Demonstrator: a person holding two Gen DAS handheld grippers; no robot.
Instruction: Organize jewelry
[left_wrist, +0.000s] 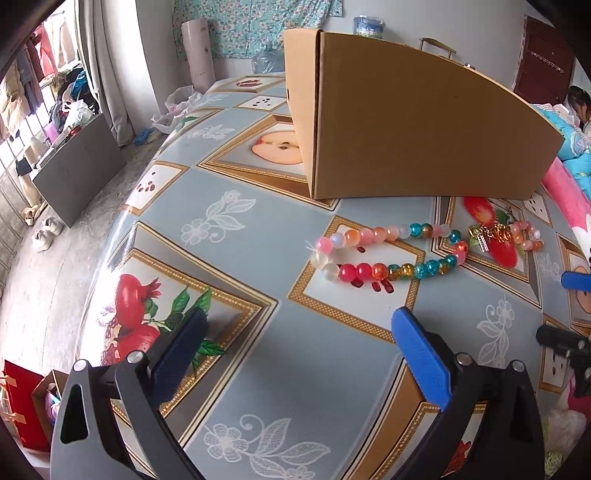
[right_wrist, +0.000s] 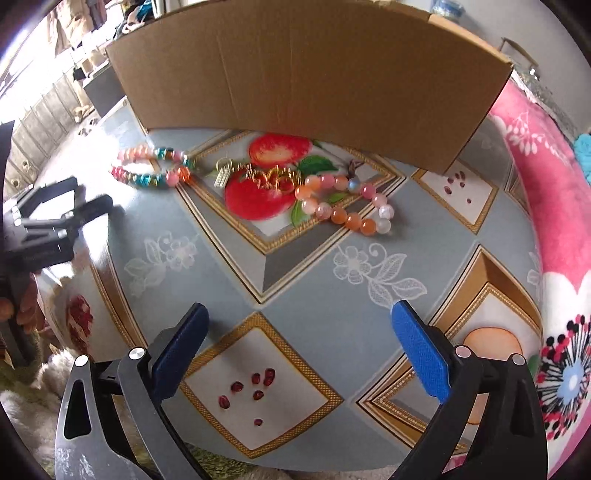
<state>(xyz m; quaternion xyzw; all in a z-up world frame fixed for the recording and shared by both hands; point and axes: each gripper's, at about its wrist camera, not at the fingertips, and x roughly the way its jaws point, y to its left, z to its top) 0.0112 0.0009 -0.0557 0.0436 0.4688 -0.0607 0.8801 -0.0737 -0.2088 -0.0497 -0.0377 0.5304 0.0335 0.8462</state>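
With the cardboard box (left_wrist: 424, 122) as the landmark, everything sits on the table (left_wrist: 258, 236) in front of its long brown side. Furthest left is the left gripper (left_wrist: 301, 332), held above the patterned cloth, well in front of the box's left corner. Its jaws are spread wide, with nothing between them and neither blue pad touching anything; only bare table shows in the gap.

Next, nearer the box, lies the multicoloured bead bracelet (left_wrist: 388, 254), a flattened loop of pink, orange, red, teal and amber beads. It lies flat on the table just in front of the box's front wall, apart from the left gripper, which points toward it.

To the right of that bracelet, also just in front of the box, a small heap of gold-coloured jewelry (right_wrist: 266, 177) rests on a printed red fruit; its separate pieces are too tangled to tell apart. Touching that heap on its right is the pink and orange bead bracelet (right_wrist: 347, 206), curled on the table below the box's middle.

Last comes the right gripper (right_wrist: 299, 328), above the table in front of the box's right half. Its jaws are likewise spread wide, empty, and clear of the beads beyond them. A pink blanket (right_wrist: 532, 177) borders the table on the box's right.
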